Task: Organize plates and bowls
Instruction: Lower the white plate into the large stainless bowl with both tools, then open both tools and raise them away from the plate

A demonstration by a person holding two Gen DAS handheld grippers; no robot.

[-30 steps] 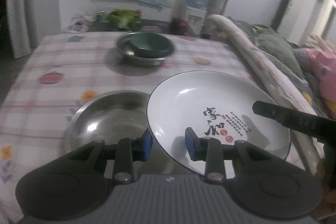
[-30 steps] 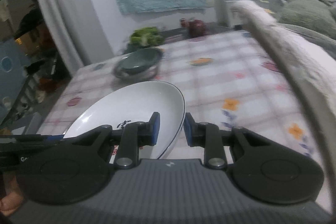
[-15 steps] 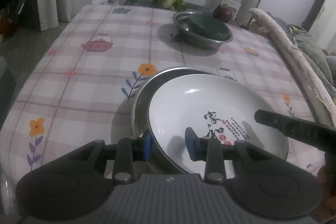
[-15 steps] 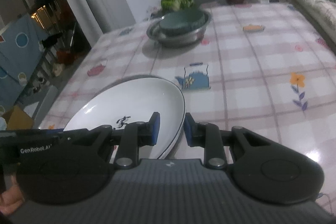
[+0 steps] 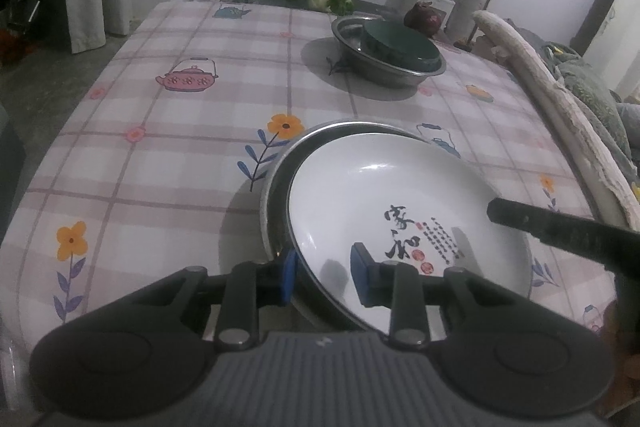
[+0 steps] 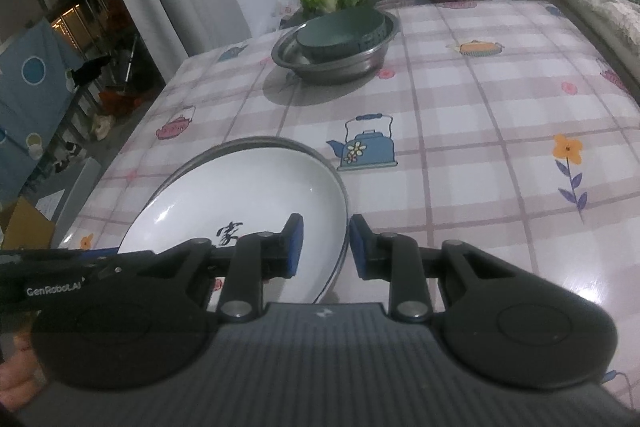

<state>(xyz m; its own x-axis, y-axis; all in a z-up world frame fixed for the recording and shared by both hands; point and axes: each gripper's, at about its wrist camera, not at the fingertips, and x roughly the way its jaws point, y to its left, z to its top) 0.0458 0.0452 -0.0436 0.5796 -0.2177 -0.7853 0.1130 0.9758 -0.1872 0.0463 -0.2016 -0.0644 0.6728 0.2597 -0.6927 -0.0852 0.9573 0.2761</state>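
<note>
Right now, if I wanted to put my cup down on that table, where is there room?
The tablecloth lies bare on the left, around the pink teapot print. A free strip separates the far steel basin from the near steel pan. The near edge is crowded: both grippers straddle the white plate there.
</note>
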